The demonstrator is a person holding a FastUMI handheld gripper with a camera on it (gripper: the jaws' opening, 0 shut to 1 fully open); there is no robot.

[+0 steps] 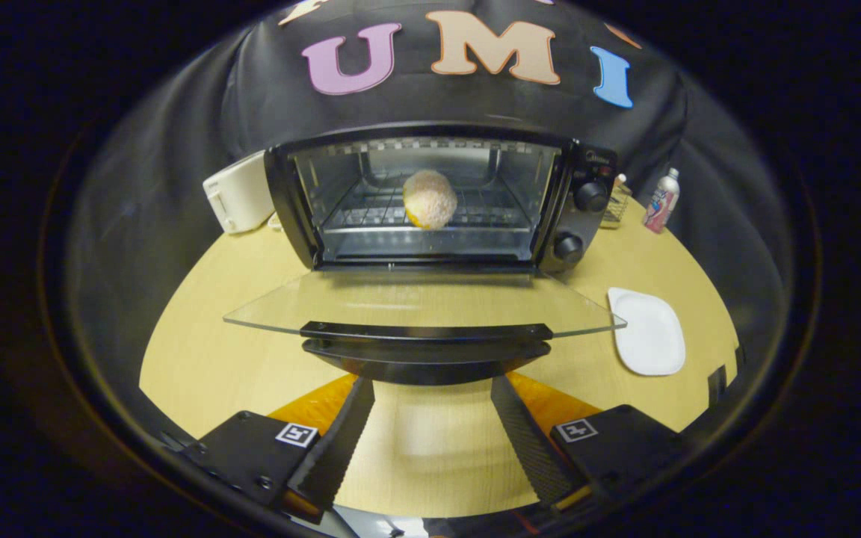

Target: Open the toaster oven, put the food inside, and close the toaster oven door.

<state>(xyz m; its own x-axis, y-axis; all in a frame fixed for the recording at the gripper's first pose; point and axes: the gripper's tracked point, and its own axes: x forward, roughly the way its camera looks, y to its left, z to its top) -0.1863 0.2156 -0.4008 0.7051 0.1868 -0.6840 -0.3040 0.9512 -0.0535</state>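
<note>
Black toaster oven with clear glass door, pale sugary food, white plate, light wood table.

the toaster oven has a glossy black shell, a shiny metal cavity and a thin wire rack. its door is clear smooth glass with a glossy black handle. the food looks rough and crumbed. the table is pale matt wood-grain. the plate is smooth white.

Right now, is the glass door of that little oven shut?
No, the glass door lies flat open before the oven, the food sits on the rack, and the open gripper holds nothing.
</note>
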